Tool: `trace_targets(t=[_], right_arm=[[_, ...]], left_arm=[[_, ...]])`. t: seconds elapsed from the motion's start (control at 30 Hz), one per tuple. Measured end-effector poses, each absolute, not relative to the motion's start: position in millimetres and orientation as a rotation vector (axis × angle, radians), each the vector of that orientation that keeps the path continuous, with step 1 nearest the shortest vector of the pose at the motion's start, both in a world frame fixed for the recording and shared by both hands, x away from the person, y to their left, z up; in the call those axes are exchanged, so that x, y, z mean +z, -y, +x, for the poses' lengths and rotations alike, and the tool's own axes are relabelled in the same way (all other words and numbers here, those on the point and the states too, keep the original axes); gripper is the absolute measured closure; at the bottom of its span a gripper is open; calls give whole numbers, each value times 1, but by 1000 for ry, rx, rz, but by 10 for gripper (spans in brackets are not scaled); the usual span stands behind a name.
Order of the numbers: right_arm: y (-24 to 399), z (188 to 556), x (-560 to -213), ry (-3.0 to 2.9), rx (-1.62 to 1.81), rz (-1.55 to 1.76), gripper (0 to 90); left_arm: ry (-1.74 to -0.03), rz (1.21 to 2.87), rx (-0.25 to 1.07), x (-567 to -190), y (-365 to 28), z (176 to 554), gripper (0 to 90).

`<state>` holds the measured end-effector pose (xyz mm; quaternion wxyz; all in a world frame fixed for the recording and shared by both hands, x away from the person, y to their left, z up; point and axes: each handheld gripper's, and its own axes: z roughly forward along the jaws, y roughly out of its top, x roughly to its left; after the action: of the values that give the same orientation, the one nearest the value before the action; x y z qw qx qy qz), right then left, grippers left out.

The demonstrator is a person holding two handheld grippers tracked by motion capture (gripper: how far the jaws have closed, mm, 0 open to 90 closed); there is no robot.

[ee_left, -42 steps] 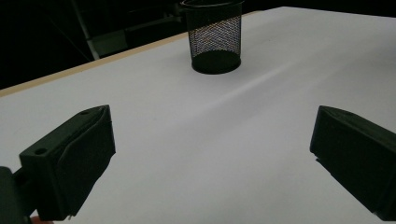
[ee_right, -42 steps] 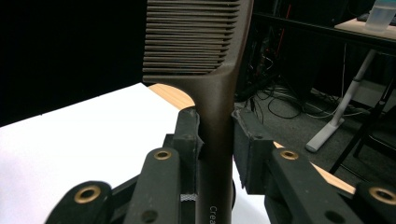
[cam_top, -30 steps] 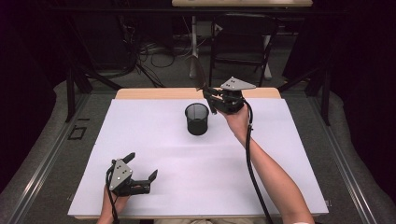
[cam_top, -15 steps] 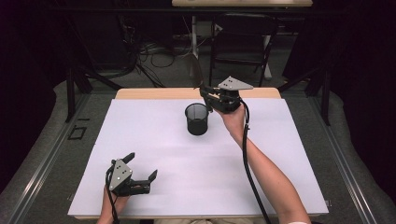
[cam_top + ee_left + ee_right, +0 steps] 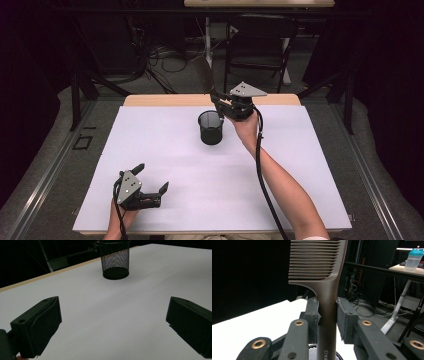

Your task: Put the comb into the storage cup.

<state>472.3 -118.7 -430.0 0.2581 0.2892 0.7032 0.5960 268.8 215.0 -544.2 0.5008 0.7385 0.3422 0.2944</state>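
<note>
Your right claw [image 5: 327,315] is clenched on the brown comb [image 5: 319,277], held upright just above the mesh cup's [image 5: 210,127] far rim. Your left claw [image 5: 150,181] rests released, well apart, nearer you.

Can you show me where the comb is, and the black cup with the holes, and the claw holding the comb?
comb [image 5: 325,297]: right gripper view, on its brown handle below the teeth.
cup [image 5: 210,131]: high view, on its black mesh side.
right claw [image 5: 327,315]: right gripper view, between the two pads pinching the handle.
</note>
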Motion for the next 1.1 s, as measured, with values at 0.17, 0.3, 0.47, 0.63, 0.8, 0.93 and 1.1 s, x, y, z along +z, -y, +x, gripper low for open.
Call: trace_targets(t=[0.17, 0.3, 0.47, 0.63, 0.8, 0.93, 1.1], right_arm=[[116, 474, -430, -1896, 1622, 778, 729], [114, 475, -430, -1893, 1629, 786, 729], [110, 477, -430, -1894, 1629, 781, 729], [107, 480, -430, -1898, 1622, 785, 729], [104, 483, -433, -1898, 1615, 799, 729], [103, 485, -436, -1902, 1608, 809, 730], [102, 488, -439, -1912, 1600, 815, 729]], left_arm=[[-828, 1785, 710, -544, -215, 269, 0], [-827, 1785, 710, -544, -215, 269, 0], [-828, 1785, 710, -544, -215, 269, 0], [-827, 1784, 710, -544, -215, 269, 0], [-828, 1784, 710, -544, -215, 269, 0], [-828, 1783, 709, -544, -215, 269, 0], [-828, 1784, 710, -544, -215, 269, 0]])
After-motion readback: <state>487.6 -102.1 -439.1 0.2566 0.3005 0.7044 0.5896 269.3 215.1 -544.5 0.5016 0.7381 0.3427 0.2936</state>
